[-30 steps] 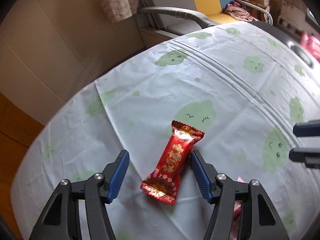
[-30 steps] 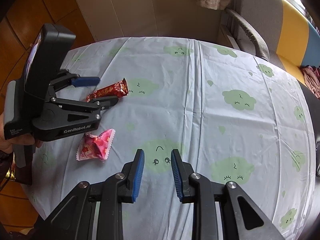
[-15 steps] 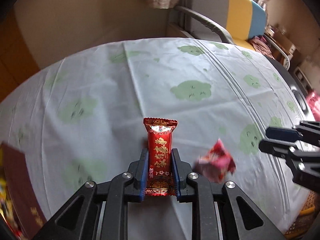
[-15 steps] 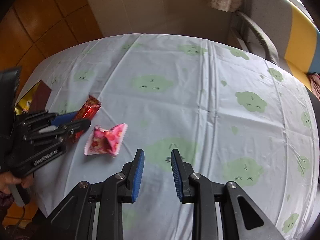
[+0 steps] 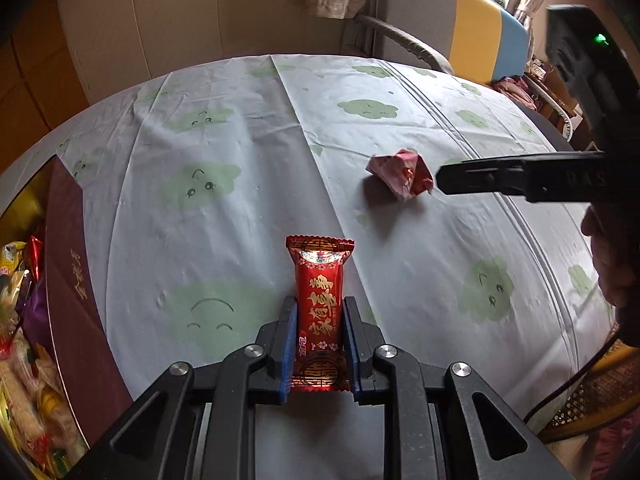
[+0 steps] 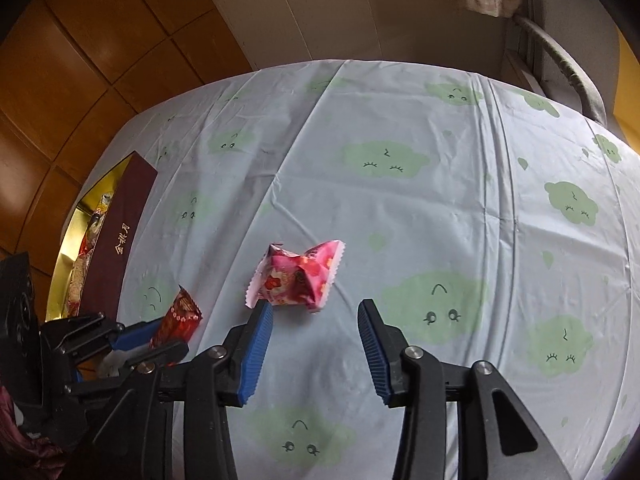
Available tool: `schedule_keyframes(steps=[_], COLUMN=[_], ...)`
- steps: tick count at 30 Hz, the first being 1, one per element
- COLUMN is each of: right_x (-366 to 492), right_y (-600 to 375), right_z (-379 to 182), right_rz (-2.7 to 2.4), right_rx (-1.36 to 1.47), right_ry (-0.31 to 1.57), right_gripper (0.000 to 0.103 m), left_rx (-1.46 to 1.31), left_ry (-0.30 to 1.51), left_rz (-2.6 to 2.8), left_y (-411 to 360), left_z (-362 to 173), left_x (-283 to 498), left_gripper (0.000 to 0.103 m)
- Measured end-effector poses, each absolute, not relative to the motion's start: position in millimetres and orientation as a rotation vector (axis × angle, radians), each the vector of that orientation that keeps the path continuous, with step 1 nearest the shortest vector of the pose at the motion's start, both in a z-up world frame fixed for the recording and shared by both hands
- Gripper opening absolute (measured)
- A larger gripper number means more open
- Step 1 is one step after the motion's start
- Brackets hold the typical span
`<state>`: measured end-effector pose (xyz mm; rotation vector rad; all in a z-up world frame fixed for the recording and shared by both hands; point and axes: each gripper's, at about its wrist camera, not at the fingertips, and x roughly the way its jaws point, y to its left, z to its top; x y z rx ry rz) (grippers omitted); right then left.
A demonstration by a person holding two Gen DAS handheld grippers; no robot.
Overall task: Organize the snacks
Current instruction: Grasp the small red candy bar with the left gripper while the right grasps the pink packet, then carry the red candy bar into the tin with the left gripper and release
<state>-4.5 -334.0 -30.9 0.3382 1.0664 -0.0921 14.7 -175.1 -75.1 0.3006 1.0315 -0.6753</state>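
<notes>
My left gripper (image 5: 319, 312) is shut on a red snack bar with gold characters (image 5: 320, 304) and holds it upright above the tablecloth; it also shows in the right wrist view (image 6: 178, 318). A crumpled pink snack packet (image 6: 298, 276) lies on the cloth, also seen in the left wrist view (image 5: 402, 174). My right gripper (image 6: 316, 308) is open just in front of the pink packet, its left fingertip touching the packet's near edge.
A dark red box (image 5: 74, 280) full of assorted snacks (image 5: 20, 344) sits at the table's left edge, also in the right wrist view (image 6: 120, 232). The round table (image 6: 440, 200) has a pale cloth with green cloud faces. A chair (image 5: 408, 44) stands behind.
My left gripper closed on the red snack bar, lifted it and swung left toward the box. My right gripper moved to the pink packet and opened wide.
</notes>
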Motion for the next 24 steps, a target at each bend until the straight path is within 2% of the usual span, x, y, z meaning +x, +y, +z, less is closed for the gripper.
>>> schedule_keyframes(steps=[13, 14, 15, 16, 24], right_x=[31, 30, 28, 26, -10], right_y=[-318, -316, -314, -313, -308], right_z=[-50, -51, -51, -50, -50], right_rz=[-0.186, -0.19, -0.195, -0.198, -0.186], right_rx=[0.285, 0.279, 0.268, 0.269, 0.375], right_ry=[1.107, 1.108, 1.102, 1.098, 1.034], right_gripper=[0.045, 0.044, 0.037, 0.034, 0.032], left_rx=[0.256, 0.255, 0.253, 0.251, 0.24], left_ry=[1.025, 1.025, 1.025, 1.023, 1.012], left_rz=[-0.672, -0.671, -0.671, -0.671, -0.664], left_y=[-162, -161, -160, -158, -155], left_z=[-77, -77, -77, -77, -77], left_x=[7, 7, 6, 4, 3], left_gripper=[0.021, 0.021, 0.021, 0.021, 0.021])
